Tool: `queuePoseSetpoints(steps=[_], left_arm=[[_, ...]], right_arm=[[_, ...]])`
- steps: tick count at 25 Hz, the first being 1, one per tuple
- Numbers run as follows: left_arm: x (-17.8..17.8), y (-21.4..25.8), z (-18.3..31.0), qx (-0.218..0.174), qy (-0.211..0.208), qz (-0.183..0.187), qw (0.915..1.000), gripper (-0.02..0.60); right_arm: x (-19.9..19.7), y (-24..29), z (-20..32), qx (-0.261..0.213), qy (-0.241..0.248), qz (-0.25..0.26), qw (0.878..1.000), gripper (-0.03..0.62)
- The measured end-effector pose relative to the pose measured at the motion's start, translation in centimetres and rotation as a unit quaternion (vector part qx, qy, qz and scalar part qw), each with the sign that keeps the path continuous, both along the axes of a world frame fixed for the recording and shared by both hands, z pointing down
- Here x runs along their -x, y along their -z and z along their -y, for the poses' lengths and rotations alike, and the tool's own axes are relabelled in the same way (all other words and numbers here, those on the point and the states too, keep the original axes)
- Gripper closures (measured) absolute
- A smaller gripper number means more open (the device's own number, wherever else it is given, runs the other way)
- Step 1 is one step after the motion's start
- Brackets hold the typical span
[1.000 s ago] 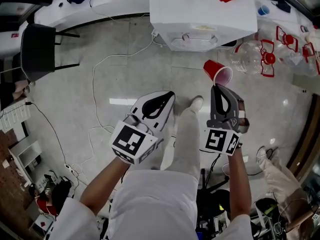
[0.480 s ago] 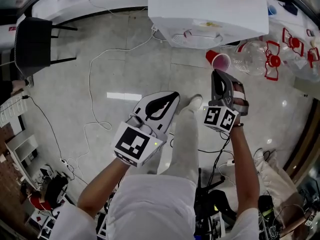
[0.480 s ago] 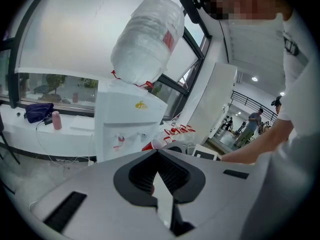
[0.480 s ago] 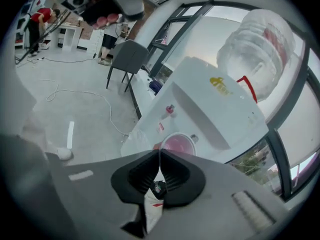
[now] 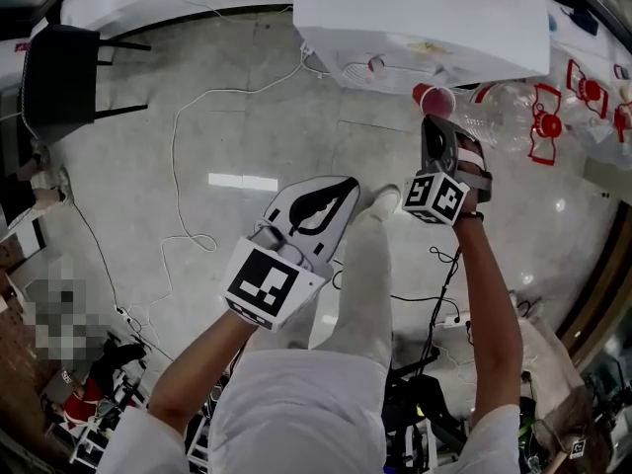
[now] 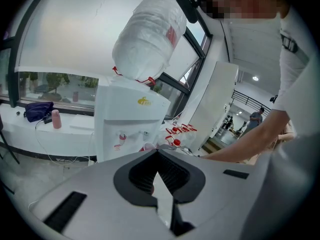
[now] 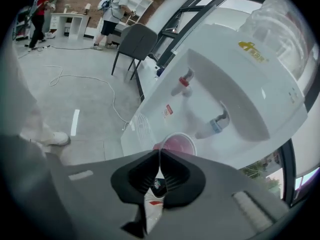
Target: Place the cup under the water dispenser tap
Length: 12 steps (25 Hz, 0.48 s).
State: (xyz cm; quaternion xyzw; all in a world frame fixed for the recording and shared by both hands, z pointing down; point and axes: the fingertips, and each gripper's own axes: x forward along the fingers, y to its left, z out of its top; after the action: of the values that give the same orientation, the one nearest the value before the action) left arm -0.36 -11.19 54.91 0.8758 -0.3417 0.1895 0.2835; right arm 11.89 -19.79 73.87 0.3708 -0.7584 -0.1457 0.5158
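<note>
The cup (image 7: pixel 176 145) is clamped by the right gripper (image 7: pixel 159 153) near the dispenser tap (image 7: pixel 216 124); placing remains; left gripper (image 6: pixel 157 153) closed, empty.

We see red cup (image 7: pixel 176 145), white water dispenser (image 7: pixel 210 69); on dispenser, red tap (image 7: pixel 184 82), blue tap (image 7: pixel 216 126); grey floor (image 7: pixel 75 94).

Red cup (image 7: pixel 176 145), rim pinched in right tongs (image 7: pixel 159 155), near blue tap (image 7: pixel 216 125).

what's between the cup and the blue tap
Nothing; in the right gripper view only the bare white wall of the dispenser shows between the red cup and the blue tap.
</note>
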Motion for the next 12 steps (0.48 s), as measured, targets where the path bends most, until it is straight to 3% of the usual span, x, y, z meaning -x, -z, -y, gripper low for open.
queuePoseSetpoints(steps=[12], left_arm=[[0.2, -1.5, -0.5, 0.016, 0.004, 0.001, 0.9999, 0.581]], right_arm=[[0.0, -6.3, 3.3, 0.057, -0.002, -0.047, 0.997, 0.572]])
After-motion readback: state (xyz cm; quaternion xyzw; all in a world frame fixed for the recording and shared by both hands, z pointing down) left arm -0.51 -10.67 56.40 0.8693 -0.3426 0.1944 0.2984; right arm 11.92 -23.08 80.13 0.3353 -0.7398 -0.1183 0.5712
